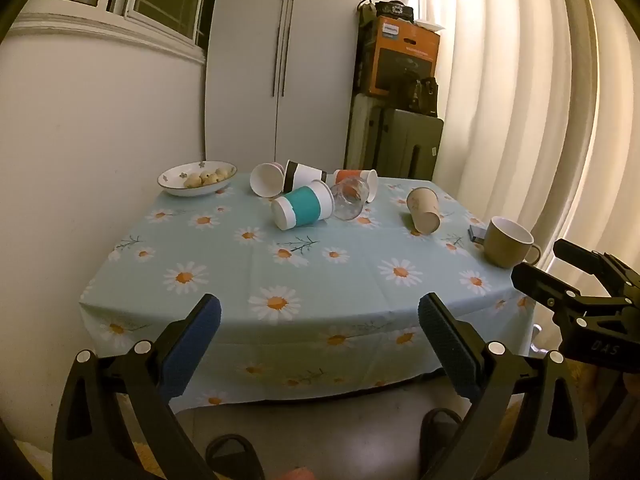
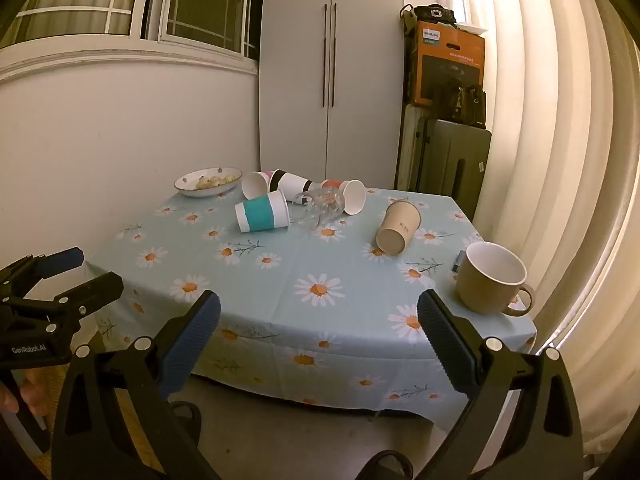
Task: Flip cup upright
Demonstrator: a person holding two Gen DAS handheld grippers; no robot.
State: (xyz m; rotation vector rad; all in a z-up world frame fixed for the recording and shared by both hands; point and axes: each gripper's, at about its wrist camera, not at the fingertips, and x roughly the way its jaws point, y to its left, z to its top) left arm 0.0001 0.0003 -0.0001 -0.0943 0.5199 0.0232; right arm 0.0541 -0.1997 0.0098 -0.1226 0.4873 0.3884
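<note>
Several cups lie on their sides on the daisy tablecloth: a teal-banded cup, a clear glass, a black-banded cup, a white cup, an orange-banded cup and a beige paper cup. A brown mug stands upright at the right edge. My left gripper and right gripper are both open and empty, held in front of the table's near edge, apart from all cups.
A bowl of food sits at the table's far left corner. A small dark object lies behind the mug. A wall is at left, a wardrobe behind, stacked boxes and curtains at right.
</note>
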